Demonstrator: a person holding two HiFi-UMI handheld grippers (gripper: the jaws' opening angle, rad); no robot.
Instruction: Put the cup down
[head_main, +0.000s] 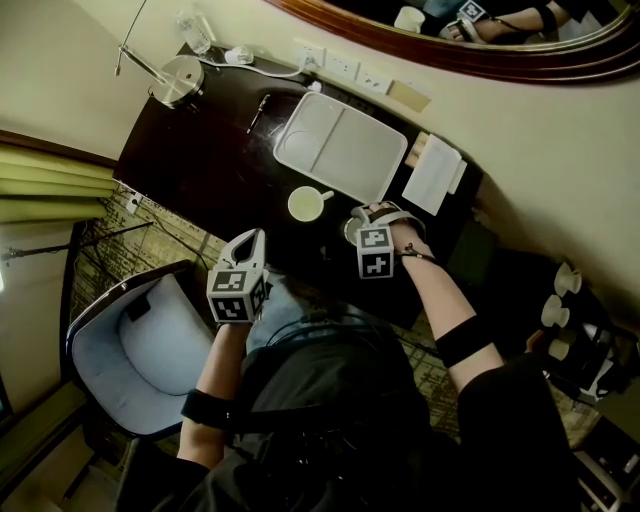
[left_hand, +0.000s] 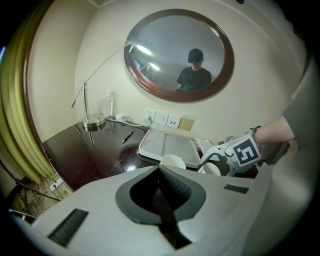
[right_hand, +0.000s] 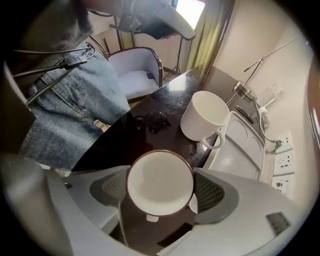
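Clenched empty at left gripper (left_hand: 161, 175), nearest. Then gripping round white brown-rimmed ceramic cup (right_hand: 160, 181) between right gripper (right_hand: 162, 188) pads, over dark glossy table (right_hand: 131, 136). Beyond, white handled mug (right_hand: 204, 120), just beside white rectangular tray (right_hand: 241, 150), farthest.

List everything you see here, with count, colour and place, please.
desk: one, dark brown, against the wall
tray: one, white, on the desk
white mug: one, white, before the tray
brown-rimmed cup: one, white inside, between the fingers of the right gripper
lamp: one, silver, desk corner
pen: one, dark, beside the tray
wall sockets: three, white, above the desk
papers: some, white, beside the tray
mirror: one, brown-framed, on the wall
chair: one, pale blue, beside the desk
left gripper: one, white, fingers shut, empty
right gripper: one, white, fingers shut on the brown-rimmed cup
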